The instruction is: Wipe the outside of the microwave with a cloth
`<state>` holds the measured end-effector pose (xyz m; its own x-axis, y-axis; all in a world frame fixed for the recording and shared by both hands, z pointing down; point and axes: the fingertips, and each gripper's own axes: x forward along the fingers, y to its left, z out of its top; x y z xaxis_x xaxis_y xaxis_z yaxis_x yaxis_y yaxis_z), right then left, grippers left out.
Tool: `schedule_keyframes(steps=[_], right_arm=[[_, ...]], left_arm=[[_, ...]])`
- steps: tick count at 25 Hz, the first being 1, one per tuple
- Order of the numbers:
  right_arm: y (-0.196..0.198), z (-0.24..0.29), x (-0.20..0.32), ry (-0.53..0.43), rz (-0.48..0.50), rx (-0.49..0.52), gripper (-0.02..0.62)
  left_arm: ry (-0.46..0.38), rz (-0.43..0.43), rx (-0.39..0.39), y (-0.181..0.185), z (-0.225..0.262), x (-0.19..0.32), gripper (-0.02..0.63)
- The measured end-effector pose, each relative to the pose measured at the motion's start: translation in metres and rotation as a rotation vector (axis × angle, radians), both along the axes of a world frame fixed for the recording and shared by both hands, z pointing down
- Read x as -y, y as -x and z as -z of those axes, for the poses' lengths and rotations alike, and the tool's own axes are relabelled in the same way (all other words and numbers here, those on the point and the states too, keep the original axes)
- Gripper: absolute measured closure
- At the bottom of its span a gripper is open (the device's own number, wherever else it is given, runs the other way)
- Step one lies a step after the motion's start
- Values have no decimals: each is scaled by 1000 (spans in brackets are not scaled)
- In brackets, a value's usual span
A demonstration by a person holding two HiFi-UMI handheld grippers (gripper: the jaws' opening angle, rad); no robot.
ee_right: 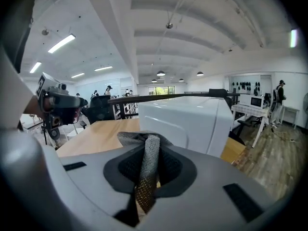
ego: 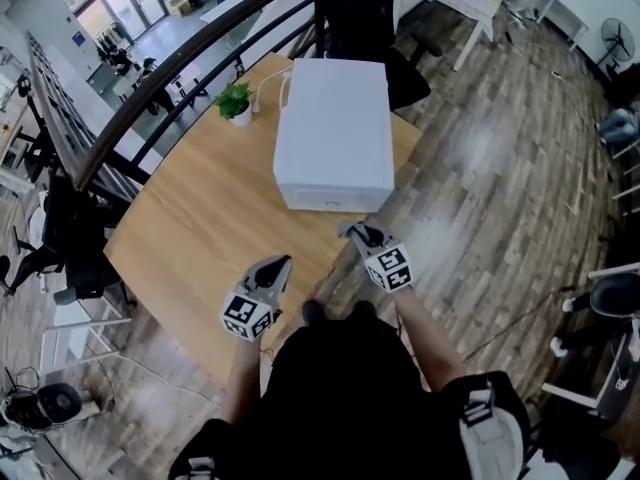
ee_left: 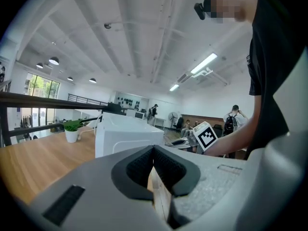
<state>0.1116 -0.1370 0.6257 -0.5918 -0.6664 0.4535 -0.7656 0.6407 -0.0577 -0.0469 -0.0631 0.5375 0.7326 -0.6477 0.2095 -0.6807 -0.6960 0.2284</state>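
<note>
A white microwave (ego: 334, 133) stands on the wooden table (ego: 195, 238), toward its far right side; it also shows in the left gripper view (ee_left: 122, 134) and the right gripper view (ee_right: 187, 121). My right gripper (ego: 354, 233) hovers just in front of the microwave's near face, shut on a grey woven cloth (ee_right: 147, 170) pinched between its jaws. My left gripper (ego: 280, 265) sits lower left over the table's near edge, jaws shut with nothing between them.
A small potted plant (ego: 236, 102) stands left of the microwave, with a white cord beside it. A dark railing (ego: 150, 88) runs behind the table. Wood floor lies to the right. Office chairs (ego: 70, 243) stand to the left.
</note>
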Motion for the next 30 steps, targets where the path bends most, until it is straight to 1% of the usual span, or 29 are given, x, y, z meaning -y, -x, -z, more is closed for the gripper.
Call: schedule_keyframes(steps=[2,6,11,14,21,30], right_arm=[[-19,8,-4,-19,-4,-7,558],[-50,23,-10,-49,-19,17,560],[-78,44,-14,-91,-3,58,560],[-92,52,-20,-99,4,75,561],[-105,67,-30,-123,74,97,561],[-131,62,-39,-140,132,112,561]], left_arm=[[-3,10,-5,-9,5,-1,603],[-16,10,14,-27,9,-9,603],[-8,43,19,-46,13,-15,603],[-20,53,30,-57,17,-21,603],[-22,78,54,-82,24,-33,603],[-20,101,76,-124,25,-46,603]])
